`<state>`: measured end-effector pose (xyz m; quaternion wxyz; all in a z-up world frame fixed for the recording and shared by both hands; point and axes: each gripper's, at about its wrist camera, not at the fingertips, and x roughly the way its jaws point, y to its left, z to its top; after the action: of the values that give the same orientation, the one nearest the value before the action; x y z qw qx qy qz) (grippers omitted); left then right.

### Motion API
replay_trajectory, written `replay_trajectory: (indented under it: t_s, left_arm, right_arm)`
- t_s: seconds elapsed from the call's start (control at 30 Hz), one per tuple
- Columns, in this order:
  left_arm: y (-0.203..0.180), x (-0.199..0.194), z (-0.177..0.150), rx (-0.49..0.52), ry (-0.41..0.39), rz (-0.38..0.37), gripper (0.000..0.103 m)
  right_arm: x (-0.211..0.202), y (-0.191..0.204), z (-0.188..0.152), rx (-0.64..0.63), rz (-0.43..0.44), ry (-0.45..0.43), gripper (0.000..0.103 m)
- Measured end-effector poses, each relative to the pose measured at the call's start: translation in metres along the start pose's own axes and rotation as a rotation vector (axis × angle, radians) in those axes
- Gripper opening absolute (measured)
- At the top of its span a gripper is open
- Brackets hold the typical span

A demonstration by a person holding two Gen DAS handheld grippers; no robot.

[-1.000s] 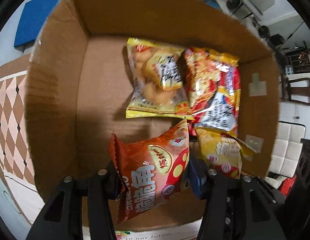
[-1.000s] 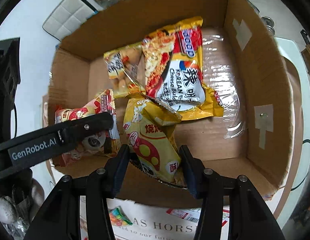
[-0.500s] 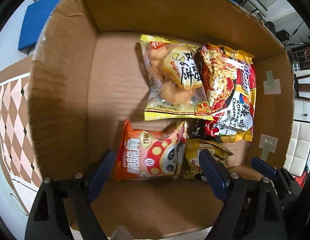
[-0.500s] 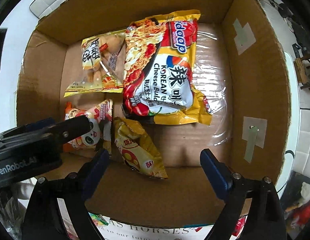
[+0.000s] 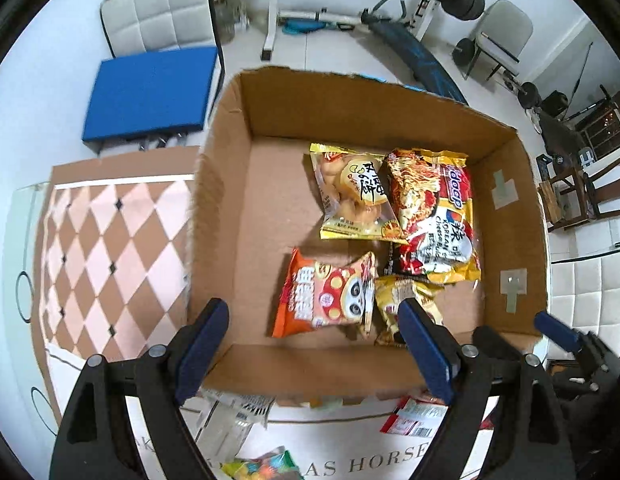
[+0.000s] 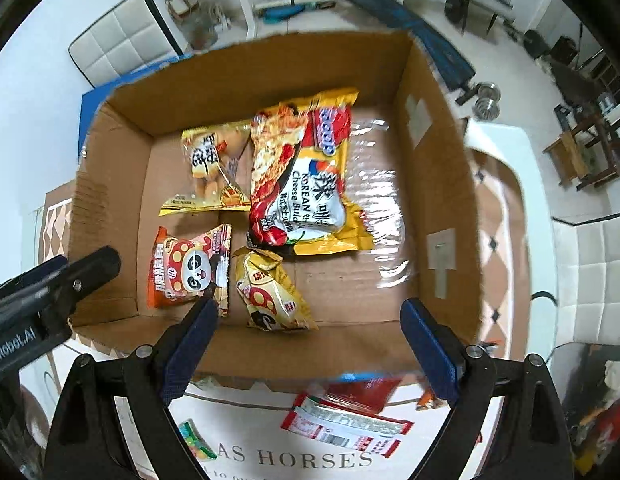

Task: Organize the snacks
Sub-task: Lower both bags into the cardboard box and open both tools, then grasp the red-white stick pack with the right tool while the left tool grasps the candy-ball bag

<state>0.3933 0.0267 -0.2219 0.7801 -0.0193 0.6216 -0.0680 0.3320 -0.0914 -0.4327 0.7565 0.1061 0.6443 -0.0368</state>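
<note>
Lying flat on the floor of the open brown cardboard box (image 5: 237, 216) (image 6: 434, 184) are four snack packets. The large red-and-yellow Korean cheese noodle packet (image 5: 434, 216) (image 6: 305, 176) is being seen nearest the box's far wall, and the clear yellow-edged packet of round pastries (image 5: 356, 196) (image 6: 209, 168) is lying just beside it, their edges touching or slightly overlapped. The orange panda-print crisp packet (image 5: 326, 296) (image 6: 189, 268) is resting closer to the box's near wall, below the pastries, with the small yellow crumpled crisp packet (image 5: 402, 300) (image 6: 269, 292) touching its side. A patch of clear plastic film (image 6: 382, 208) is being seen on the box floor beside the noodle packet.

The left gripper (image 5: 314, 348) is being held above the box's near wall with its blue-padded fingers (image 5: 201, 344) spread wide apart and nothing between them. The right gripper (image 6: 310, 344) is likewise being held over the near wall, fingers (image 6: 430, 344) wide apart and gripping nothing. Outside the box, against its near wall, a white printed sheet (image 5: 350, 456) (image 6: 310, 456) is lying with a red-and-white labelled packet (image 6: 350, 424) on it.
</note>
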Motion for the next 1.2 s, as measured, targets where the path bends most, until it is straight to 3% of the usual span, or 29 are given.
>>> replay_trajectory:
  t_s: [0.3, 0.67, 0.77, 0.87, 1.1, 1.2]
  left_arm:
    - [-0.020, -0.049, -0.036, 0.041, -0.156, 0.049, 0.086]
    - [-0.022, -0.100, -0.082, -0.017, -0.243, 0.027, 0.087]
    - [-0.021, -0.086, -0.101, -0.040, -0.186, -0.011, 0.098]
    - [-0.020, -0.053, -0.126, -0.045, -0.092, -0.014, 0.099]
    - [-0.018, 0.030, -0.181, 0.024, 0.064, 0.114, 0.099]
    - [-0.018, 0.056, -0.200, 0.090, 0.126, 0.169, 0.099]
  right_arm:
    - [-0.062, -0.002, -0.035, -0.022, -0.012, -0.137, 0.095]
    - [-0.124, -0.009, -0.074, -0.028, 0.064, -0.223, 0.095]
    - [-0.113, -0.017, -0.091, -0.060, 0.083, -0.159, 0.095]
    - [-0.083, -0.024, -0.108, -0.108, 0.072, -0.061, 0.095]
    - [0.035, -0.031, -0.145, -0.280, -0.042, 0.212, 0.095]
    - [0.071, -0.033, -0.152, -0.331, -0.105, 0.268, 0.095]
